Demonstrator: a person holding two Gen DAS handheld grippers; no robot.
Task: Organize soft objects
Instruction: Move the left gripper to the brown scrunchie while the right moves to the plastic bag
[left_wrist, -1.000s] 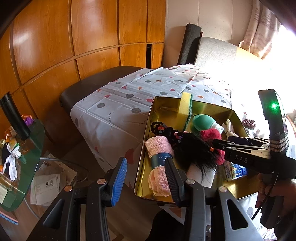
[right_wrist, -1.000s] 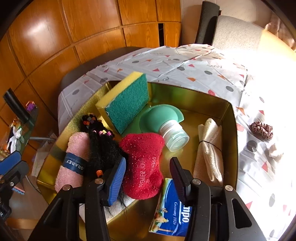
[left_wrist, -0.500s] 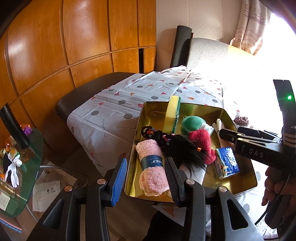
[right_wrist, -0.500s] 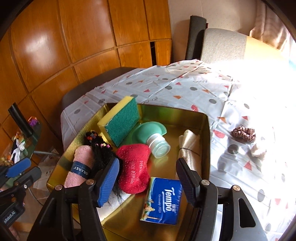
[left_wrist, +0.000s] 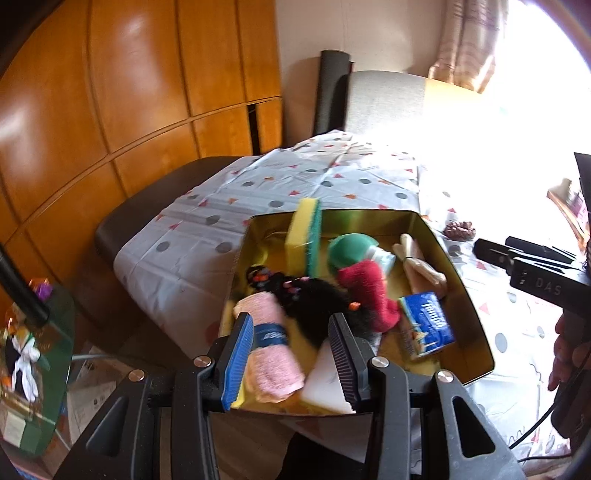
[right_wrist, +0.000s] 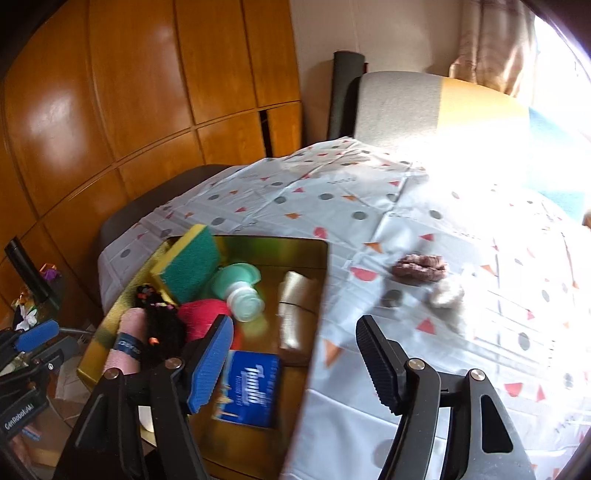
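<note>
Soft objects fill the gold tin (right_wrist: 317, 302); a scrunchie (right_wrist: 419, 266) lies on the tablecloth (right_wrist: 369, 206). Both claws are empty: right claw (right_wrist: 295, 360) has just been opening, left claw (left_wrist: 291, 356) stands half-spread.

Both grippers empty, raised, pointing down.
Left gripper (left_wrist: 291, 354) jaws partly apart; right gripper (right_wrist: 295, 365) jaws have just been opening, nothing between them.

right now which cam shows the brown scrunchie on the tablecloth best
The right wrist view. There the brown scrunchie lies in the open on the tablecloth, outside the gold tin, well lit and unobstructed, though slightly blurred. In the left wrist view it is only a small dark patch at the edge of the window glare.
</note>
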